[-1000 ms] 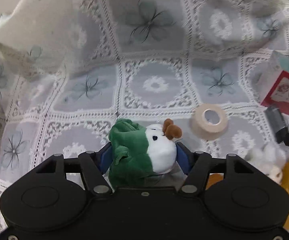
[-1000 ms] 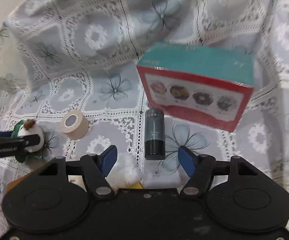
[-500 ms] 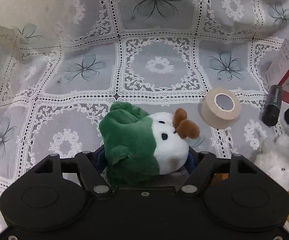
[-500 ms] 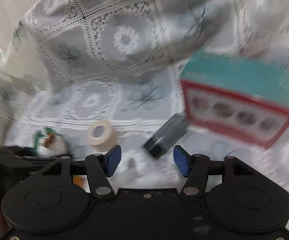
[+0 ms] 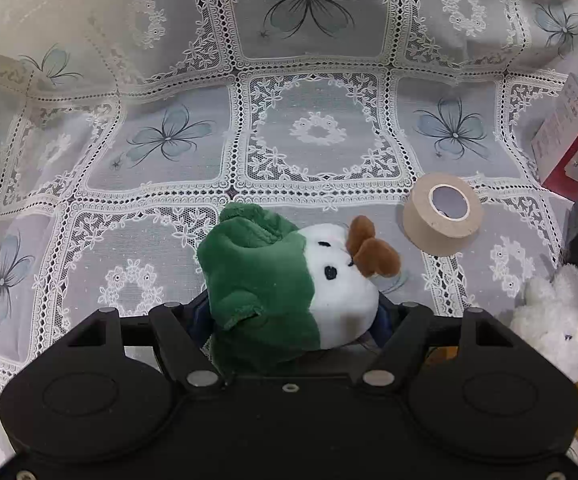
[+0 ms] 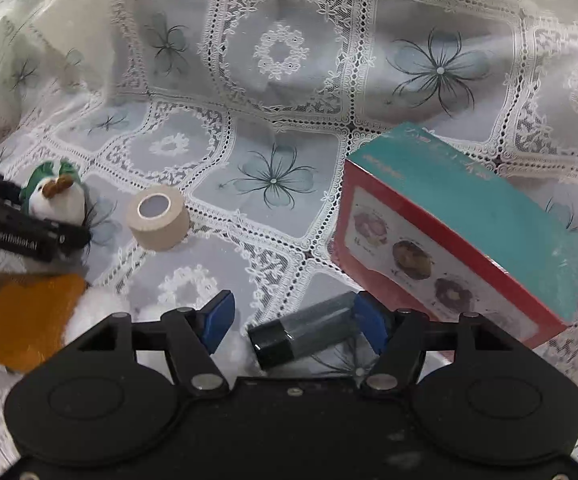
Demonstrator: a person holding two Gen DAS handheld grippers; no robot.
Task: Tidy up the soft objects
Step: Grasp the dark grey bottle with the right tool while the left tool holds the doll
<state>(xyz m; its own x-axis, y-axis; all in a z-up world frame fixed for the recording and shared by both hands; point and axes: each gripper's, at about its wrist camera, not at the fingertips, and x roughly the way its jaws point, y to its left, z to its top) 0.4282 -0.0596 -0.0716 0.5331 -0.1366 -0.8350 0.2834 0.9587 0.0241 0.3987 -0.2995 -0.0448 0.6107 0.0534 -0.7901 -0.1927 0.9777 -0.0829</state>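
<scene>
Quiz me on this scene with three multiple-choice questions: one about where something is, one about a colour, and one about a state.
1. Where is the tape roll?
A) on top of a box
B) on the lace cloth, beside the green plush toy
C) inside a drawer

2. What colour is the top face of the box?
A) yellow
B) teal
C) black

3. How is the dark bottle placed?
A) lying on its side
B) standing upright
C) hanging from a hook

Answers:
1 B, the roll sits on the cloth, apart from the toy.
2 B, the top is teal above a red-edged front.
3 A, its length runs along the cloth.
</scene>
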